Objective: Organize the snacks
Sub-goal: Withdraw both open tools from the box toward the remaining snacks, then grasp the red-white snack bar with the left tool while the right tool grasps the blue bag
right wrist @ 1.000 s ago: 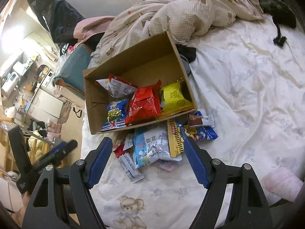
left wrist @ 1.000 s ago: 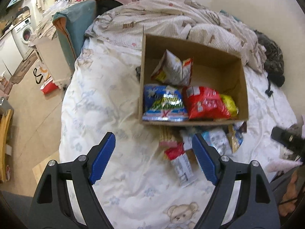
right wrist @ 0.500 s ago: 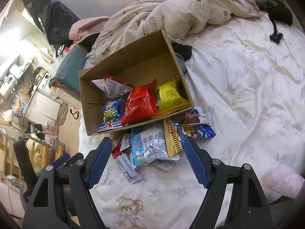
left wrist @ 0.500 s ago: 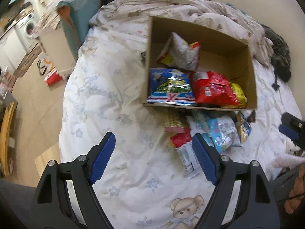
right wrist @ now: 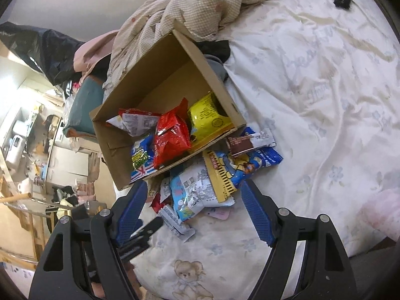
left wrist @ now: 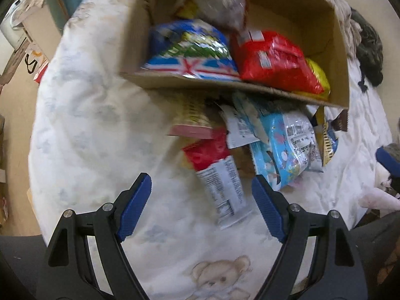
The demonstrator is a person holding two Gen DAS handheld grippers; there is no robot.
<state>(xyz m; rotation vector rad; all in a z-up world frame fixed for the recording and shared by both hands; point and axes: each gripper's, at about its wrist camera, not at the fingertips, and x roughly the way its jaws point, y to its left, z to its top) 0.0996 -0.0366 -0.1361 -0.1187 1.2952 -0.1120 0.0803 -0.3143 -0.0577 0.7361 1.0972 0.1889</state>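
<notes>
A cardboard box [left wrist: 337, 50] [right wrist: 207, 70] lies on the bed holding a blue flag-printed bag [left wrist: 190, 50], a red bag [left wrist: 272, 57] [right wrist: 171, 135], a yellow bag [right wrist: 206, 115] and a white bag [right wrist: 135, 122]. In front of it is a heap of loose packets: a red-and-white packet [left wrist: 217, 175], a light blue packet [left wrist: 285, 150] [right wrist: 192, 192], a yellow-striped packet [right wrist: 220, 177], a brown bar [right wrist: 242, 145]. My left gripper [left wrist: 201, 200] hangs open just above the red-and-white packet, nothing between its fingers. My right gripper [right wrist: 192, 205] is open over the heap.
A white bear-printed sheet [left wrist: 100, 125] [right wrist: 325, 100] covers the bed, with a crumpled checked quilt [right wrist: 200, 7] behind the box. A dark garment [left wrist: 370, 47] lies at the right. The bed's left edge drops to the floor [left wrist: 15, 115]. The left gripper's tip [right wrist: 147, 227] shows beside my right fingers.
The left gripper has dropped toward the loose packets and tilted downward, so box and heap loom larger. The right gripper has sunk a little and rolled; the box now looks tilted.
</notes>
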